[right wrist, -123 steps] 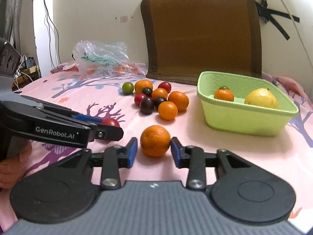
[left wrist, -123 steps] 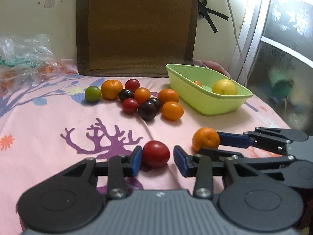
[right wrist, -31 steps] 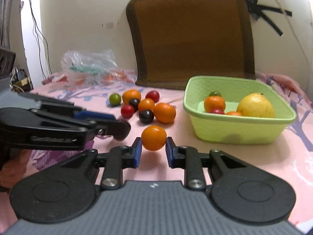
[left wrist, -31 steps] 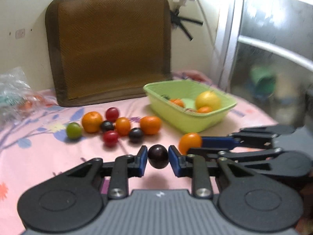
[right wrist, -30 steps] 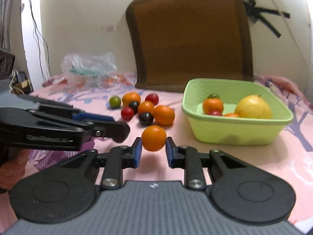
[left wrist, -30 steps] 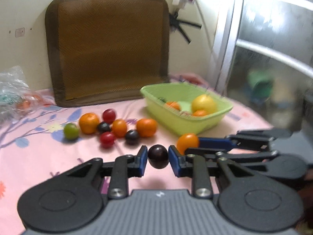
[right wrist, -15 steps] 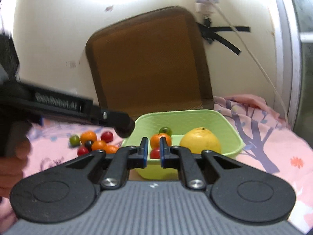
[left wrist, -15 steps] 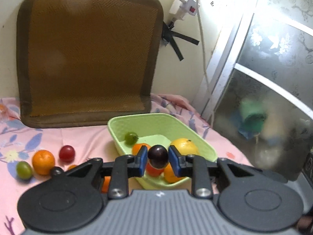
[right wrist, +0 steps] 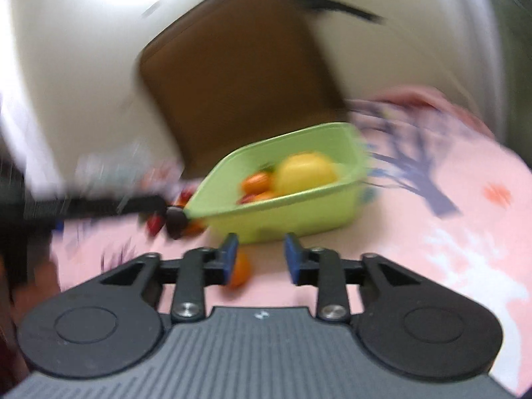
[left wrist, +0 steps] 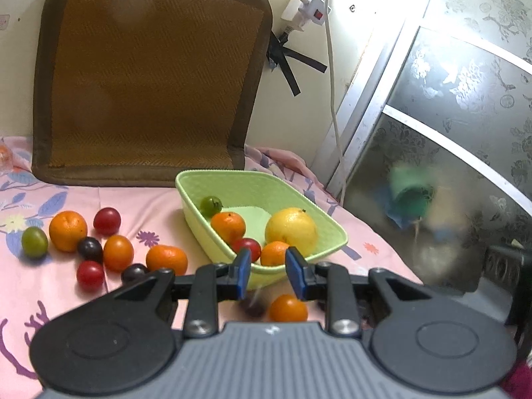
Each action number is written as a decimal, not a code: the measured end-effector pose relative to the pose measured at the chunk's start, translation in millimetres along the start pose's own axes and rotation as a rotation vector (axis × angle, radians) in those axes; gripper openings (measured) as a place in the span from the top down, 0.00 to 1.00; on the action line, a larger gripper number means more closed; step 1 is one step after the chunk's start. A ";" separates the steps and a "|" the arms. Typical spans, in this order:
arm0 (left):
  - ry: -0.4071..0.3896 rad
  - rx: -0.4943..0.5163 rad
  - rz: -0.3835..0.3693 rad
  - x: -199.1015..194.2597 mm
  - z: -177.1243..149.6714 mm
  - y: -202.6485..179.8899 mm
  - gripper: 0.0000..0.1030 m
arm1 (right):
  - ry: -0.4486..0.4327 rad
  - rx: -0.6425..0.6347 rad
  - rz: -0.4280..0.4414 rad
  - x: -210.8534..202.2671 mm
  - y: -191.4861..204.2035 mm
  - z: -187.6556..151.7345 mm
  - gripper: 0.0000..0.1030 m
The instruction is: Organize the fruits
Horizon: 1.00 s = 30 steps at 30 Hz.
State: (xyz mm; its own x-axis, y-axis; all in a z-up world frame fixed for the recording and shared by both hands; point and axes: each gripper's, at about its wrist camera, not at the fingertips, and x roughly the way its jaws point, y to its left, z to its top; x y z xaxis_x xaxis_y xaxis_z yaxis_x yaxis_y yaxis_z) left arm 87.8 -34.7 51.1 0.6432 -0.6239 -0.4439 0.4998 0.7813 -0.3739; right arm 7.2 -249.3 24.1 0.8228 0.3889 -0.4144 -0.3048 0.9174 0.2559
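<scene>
Emptied since the earlier frame, left gripper [left wrist: 267, 271] jaws are held apart and right gripper [right wrist: 261, 259] jaws were just opened, orange [left wrist: 287, 307] and blurred plum [left wrist: 253, 306] seen below, short of green basket [left wrist: 329, 226]; five fruits binned, eight left on pink cloth [left wrist: 149, 206].

No legible text or labels.

Black left gripper [left wrist: 265, 272], blue pads [left wrist: 243, 271], silver screws [left wrist: 196, 326]
</scene>
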 end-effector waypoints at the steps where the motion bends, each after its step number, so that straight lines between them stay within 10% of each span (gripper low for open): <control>1: -0.001 -0.002 -0.004 -0.4 2.3 -0.7 0.77 | 0.023 -0.056 0.000 7.5 12.5 -1.1 0.55; 7: -0.024 0.053 -0.002 -7.1 15.7 -12.1 0.77 | 0.089 -0.272 -0.108 43.7 41.0 -17.4 0.71; 19: 0.098 0.158 -0.081 -67.4 -64.7 -10.4 0.62 | 0.070 -0.089 -0.048 31.9 13.1 -14.2 0.71; 23: 0.182 0.084 -0.248 -85.4 -86.4 -7.4 0.52 | 0.069 -0.051 -0.027 33.3 9.2 -13.7 0.71; 30: 0.376 0.241 -0.391 -84.6 -114.7 -30.7 0.55 | 0.067 -0.043 -0.026 33.0 10.7 -14.9 0.71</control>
State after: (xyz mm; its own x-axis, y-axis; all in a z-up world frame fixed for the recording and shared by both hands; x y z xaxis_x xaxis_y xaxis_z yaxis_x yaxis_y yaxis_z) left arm -48.6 -8.1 6.7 0.1567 -0.7958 -0.5850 0.8040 0.4467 -0.3924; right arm 23.9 -225.4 0.1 0.7973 0.3685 -0.4780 -0.3056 0.9294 0.2069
